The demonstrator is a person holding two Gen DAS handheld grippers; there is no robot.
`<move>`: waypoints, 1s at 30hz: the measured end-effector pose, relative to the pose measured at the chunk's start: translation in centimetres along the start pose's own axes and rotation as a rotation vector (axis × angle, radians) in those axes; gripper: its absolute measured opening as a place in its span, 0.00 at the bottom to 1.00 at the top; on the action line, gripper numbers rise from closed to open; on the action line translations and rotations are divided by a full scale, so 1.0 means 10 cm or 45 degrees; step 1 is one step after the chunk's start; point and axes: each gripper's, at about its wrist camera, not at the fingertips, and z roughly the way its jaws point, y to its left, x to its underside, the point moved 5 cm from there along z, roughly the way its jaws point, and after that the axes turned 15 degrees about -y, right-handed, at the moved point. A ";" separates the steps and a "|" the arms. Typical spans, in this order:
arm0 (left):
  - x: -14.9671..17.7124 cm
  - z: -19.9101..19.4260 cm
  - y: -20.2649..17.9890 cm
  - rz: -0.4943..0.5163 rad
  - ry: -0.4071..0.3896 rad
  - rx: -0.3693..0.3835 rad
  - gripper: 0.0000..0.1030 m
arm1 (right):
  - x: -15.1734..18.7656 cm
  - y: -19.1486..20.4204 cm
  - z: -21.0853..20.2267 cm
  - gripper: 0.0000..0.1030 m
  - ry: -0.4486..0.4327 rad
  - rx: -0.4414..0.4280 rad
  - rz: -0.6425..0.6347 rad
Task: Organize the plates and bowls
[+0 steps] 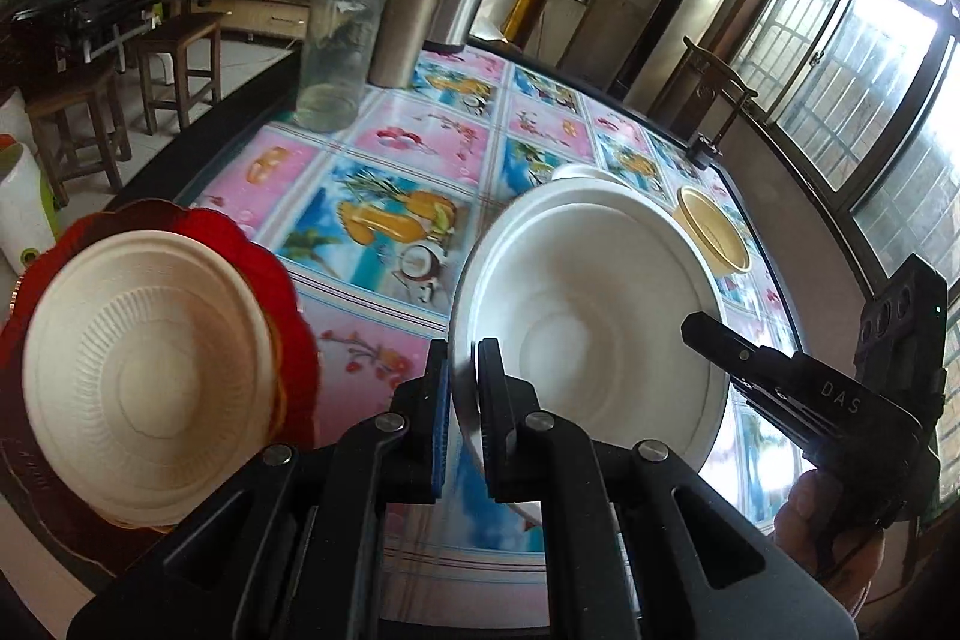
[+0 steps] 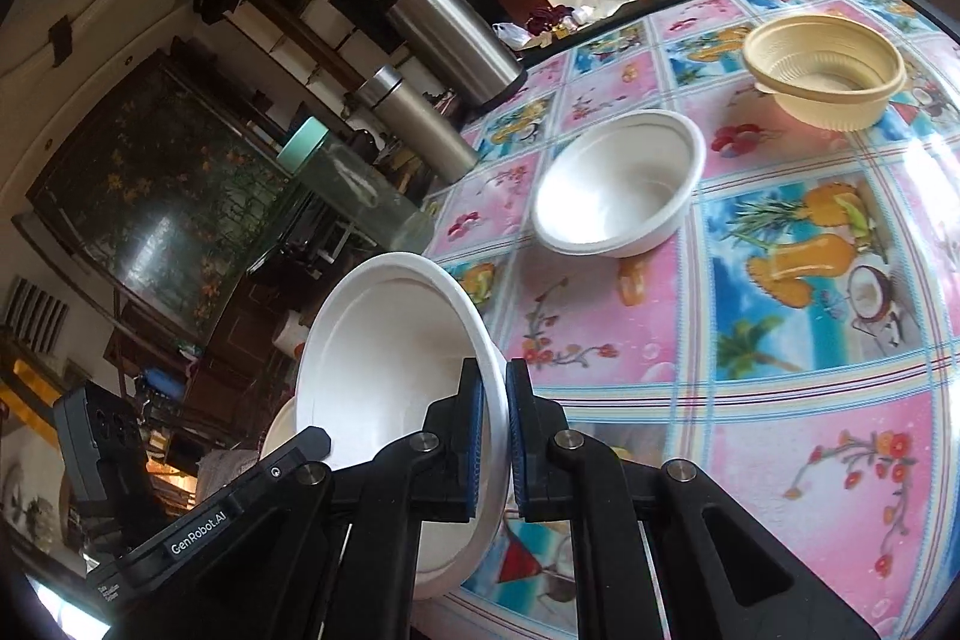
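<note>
Fingers of left gripper pinched onto near rim of large white bowl, one pad inside, one outside.

Same bowl clamped at its opposite rim by right gripper, held tilted above the flowered tabletop. Right gripper reaching in low from the right edge of the left view, hand under it. Farther back on the tabletop: smaller white bowl, cream ribbed bowl. Left of the fingers, cream plate atop red scalloped plate.

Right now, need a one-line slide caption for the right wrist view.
Right claw shut on the white bowl rim, lifted and tilted, second white bowl and beige bowl on the floral tablecloth.
</note>
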 end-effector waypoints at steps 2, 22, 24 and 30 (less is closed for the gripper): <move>-0.05 -0.07 0.13 -0.007 -0.031 -0.023 0.07 | 0.04 0.17 0.06 0.08 0.007 -0.023 -0.020; -0.18 -0.34 1.29 -0.119 -0.150 -0.300 0.08 | 0.50 1.36 0.90 0.08 0.179 -0.190 -0.164; -0.15 -0.34 1.34 -0.122 -0.146 -0.324 0.08 | 0.57 1.40 0.96 0.08 0.201 -0.192 -0.169; -0.10 -0.31 1.50 -0.133 -0.130 -0.379 0.08 | 0.76 1.44 1.11 0.08 0.257 -0.190 -0.194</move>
